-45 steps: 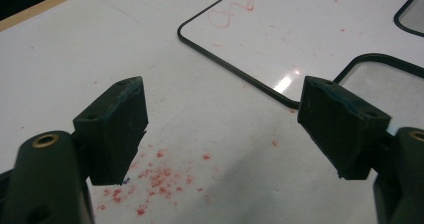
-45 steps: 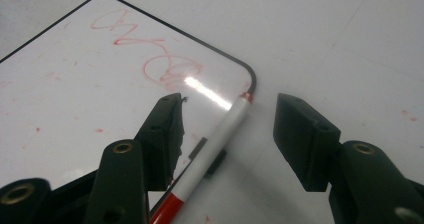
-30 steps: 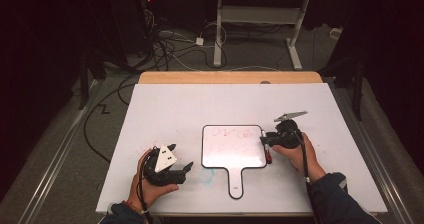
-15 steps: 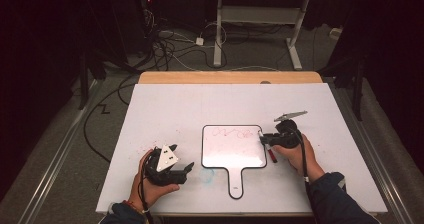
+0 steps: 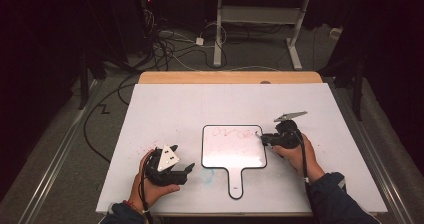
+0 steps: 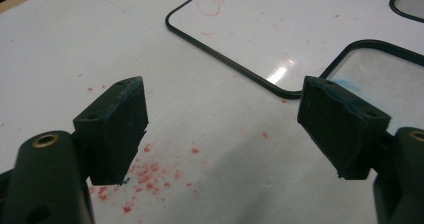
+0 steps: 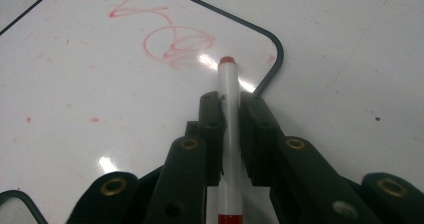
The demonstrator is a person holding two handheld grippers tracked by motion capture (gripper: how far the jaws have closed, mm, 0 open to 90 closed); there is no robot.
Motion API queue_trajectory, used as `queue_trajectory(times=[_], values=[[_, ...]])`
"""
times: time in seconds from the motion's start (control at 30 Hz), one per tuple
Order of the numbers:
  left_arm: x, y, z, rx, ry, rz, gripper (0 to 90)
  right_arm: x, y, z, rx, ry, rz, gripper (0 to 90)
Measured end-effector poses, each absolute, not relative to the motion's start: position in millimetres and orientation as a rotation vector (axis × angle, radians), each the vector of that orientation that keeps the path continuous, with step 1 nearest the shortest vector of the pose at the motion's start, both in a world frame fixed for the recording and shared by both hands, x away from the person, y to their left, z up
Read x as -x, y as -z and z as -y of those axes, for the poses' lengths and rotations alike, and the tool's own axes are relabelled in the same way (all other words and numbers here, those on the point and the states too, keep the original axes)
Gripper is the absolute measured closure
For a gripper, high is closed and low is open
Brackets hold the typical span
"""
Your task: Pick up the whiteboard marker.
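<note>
Gripping a light, stiff, smooth marker mid-barrel, the right gripper has just closed its jaws, holding the red tip over the scribbled handheld whiteboard near its corner; left gripper rests open beside it, nothing obstructing on the white table.

A lab or recording room is suggested: a white tabletop is set on a wooden desk, loose cables are strewn over a grey carpeted floor, a white metal desk frame is seen behind, and the surroundings are kept dark.
</note>
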State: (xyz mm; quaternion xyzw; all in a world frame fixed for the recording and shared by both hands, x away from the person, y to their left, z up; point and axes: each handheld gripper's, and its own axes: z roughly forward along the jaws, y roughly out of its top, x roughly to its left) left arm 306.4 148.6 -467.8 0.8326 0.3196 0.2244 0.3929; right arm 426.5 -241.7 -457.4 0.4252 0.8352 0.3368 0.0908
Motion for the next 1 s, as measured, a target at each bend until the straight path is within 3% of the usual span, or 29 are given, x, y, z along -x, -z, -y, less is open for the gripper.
queue_trajectory(times=[0.37,0.73,1.0], values=[[-322,459,-128,-2.049,-0.465,-0.814,22.6,-412,437,235,-1.167,-1.176,-2.429,81.3],[-334,439,-47,-2.008,-0.252,-0.681,26.5,-389,425,215,-1.045,-1.37,-2.384,81.4],[-348,434,-19,-1.941,-0.132,-0.671,32.2,-371,414,206,-0.946,-1.502,-2.315,81.4]])
